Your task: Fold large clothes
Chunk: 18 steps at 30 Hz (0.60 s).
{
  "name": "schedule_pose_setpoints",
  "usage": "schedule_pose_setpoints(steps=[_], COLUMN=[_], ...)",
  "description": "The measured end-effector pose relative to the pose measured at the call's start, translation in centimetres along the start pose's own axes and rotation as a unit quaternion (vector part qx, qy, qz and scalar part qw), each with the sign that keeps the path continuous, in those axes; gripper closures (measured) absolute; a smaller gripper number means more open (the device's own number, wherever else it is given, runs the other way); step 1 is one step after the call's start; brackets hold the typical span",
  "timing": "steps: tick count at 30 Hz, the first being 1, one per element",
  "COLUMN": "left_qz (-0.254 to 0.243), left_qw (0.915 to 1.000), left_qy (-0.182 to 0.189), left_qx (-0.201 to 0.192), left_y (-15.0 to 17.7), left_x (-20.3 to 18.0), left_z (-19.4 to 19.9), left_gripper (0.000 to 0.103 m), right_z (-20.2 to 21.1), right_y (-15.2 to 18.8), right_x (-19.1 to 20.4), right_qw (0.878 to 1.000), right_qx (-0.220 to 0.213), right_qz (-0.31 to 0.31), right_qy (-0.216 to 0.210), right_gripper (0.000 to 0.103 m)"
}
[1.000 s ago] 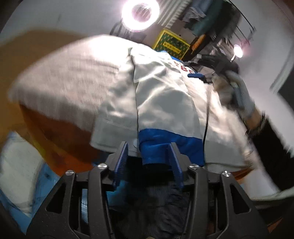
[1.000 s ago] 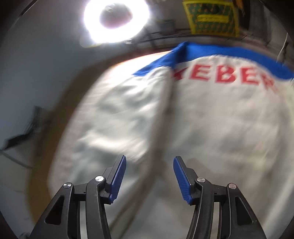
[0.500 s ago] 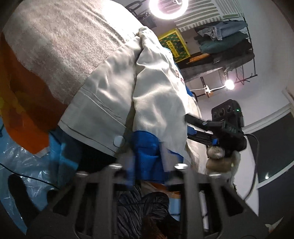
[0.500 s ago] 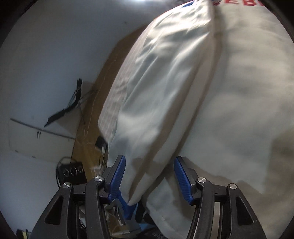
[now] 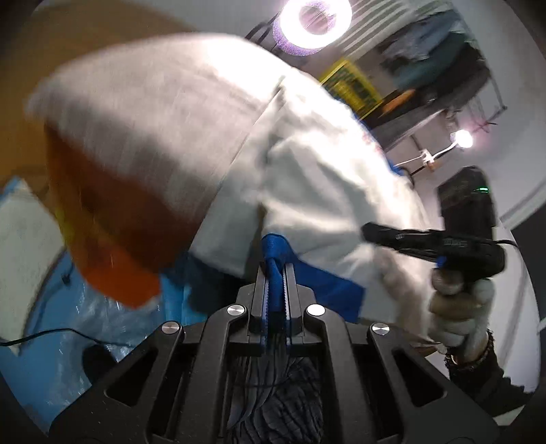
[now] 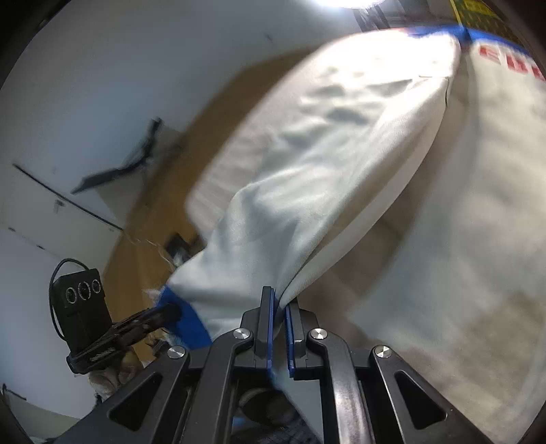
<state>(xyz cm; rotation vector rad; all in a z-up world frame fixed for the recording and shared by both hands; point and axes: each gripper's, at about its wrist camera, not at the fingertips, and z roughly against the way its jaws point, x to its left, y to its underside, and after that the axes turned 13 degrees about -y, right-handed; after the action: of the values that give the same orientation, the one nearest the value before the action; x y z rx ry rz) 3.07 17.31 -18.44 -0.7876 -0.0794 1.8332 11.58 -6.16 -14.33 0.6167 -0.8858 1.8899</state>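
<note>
A large white shirt (image 5: pixel 324 170) with a blue hem and red lettering lies on a grey towel over the table. My left gripper (image 5: pixel 275 269) is shut on the blue hem (image 5: pixel 273 246) at the table's near edge. My right gripper (image 6: pixel 279 300) is shut on a white fold of the shirt (image 6: pixel 324 177) close to the hem. The right gripper and its gloved hand also show in the left wrist view (image 5: pixel 426 242). The left gripper shows in the right wrist view (image 6: pixel 150 317) at the blue hem (image 6: pixel 187 321).
The grey towel (image 5: pixel 153 112) covers an orange-brown table (image 5: pixel 102 246). Blue plastic sheeting (image 5: pixel 85 317) lies below the table edge. A ring light (image 5: pixel 315 24), a yellow crate (image 5: pixel 351 88) and a clothes rack (image 5: pixel 443 58) stand behind the table.
Both grippers have gone from open to shut on the shirt's lower edge: the left on the blue hem, the right on a white fold beside it.
</note>
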Motion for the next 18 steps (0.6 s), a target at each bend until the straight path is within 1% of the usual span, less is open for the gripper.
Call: schedule_pose_setpoints(steps=[1,3,5,6,7,8,9,10,12,13,14,16,18], left_qz=[0.005,-0.001,-0.027,-0.037,-0.039,-0.04,-0.041,-0.041,-0.04,-0.037,-0.033,-0.026,-0.019], left_qw=[1.0,1.0,0.9996,0.9991,0.9989,0.9986,0.9985,0.9984,0.9983,0.9983,0.9984,0.9983,0.9981], left_qy=[-0.001,0.001,-0.01,-0.017,-0.02,-0.022,-0.02,-0.017,-0.018,-0.02,-0.024,-0.029,-0.03], left_qx=[0.006,0.009,-0.004,-0.014,-0.019,-0.027,-0.032,-0.036,-0.038,-0.039,-0.04,-0.044,-0.05], left_y=[0.2,0.5,0.5,0.4,0.0,-0.1,0.0,-0.1,0.1,0.1,0.1,0.4,0.5], left_x=[0.2,0.0,-0.8,-1.0,-1.2,-1.1,-1.0,-1.0,-0.7,-0.3,-0.1,0.5,1.1], left_z=[-0.6,-0.8,0.1,0.8,1.1,1.5,1.7,2.0,1.8,1.7,1.5,1.3,1.6], left_gripper=[0.098,0.098,0.098,0.098,0.098,0.098,0.098,0.098,0.092,0.082,0.077,0.077,0.073], right_z=[-0.1,0.0,1.1,1.9,2.5,4.0,4.7,5.1,5.6,5.4,4.7,3.0,1.2], right_y=[0.0,0.4,0.6,0.5,0.0,-0.4,-0.8,-1.3,-2.3,-2.5,-2.8,-3.3,-2.9], right_x=[0.0,0.0,0.2,0.3,0.6,1.0,1.1,1.2,2.0,2.1,2.2,1.8,0.8], right_qw=[1.0,1.0,0.999,0.999,0.999,0.998,0.997,0.995,0.992,0.991,0.99,0.99,0.99], right_qx=[0.001,0.012,0.02,0.015,0.002,-0.025,-0.041,-0.057,-0.08,-0.081,-0.079,-0.06,-0.042], right_qz=[0.001,0.015,0.023,0.025,0.03,0.043,0.053,0.061,0.08,0.087,0.088,0.088,0.086], right_qy=[0.002,0.002,0.017,0.023,0.028,0.037,0.042,0.046,0.057,0.068,0.079,0.092,0.101], right_gripper=[0.099,0.096,0.087,0.083,0.077,0.077,0.076,0.073,0.068,0.067,0.067,0.067,0.068])
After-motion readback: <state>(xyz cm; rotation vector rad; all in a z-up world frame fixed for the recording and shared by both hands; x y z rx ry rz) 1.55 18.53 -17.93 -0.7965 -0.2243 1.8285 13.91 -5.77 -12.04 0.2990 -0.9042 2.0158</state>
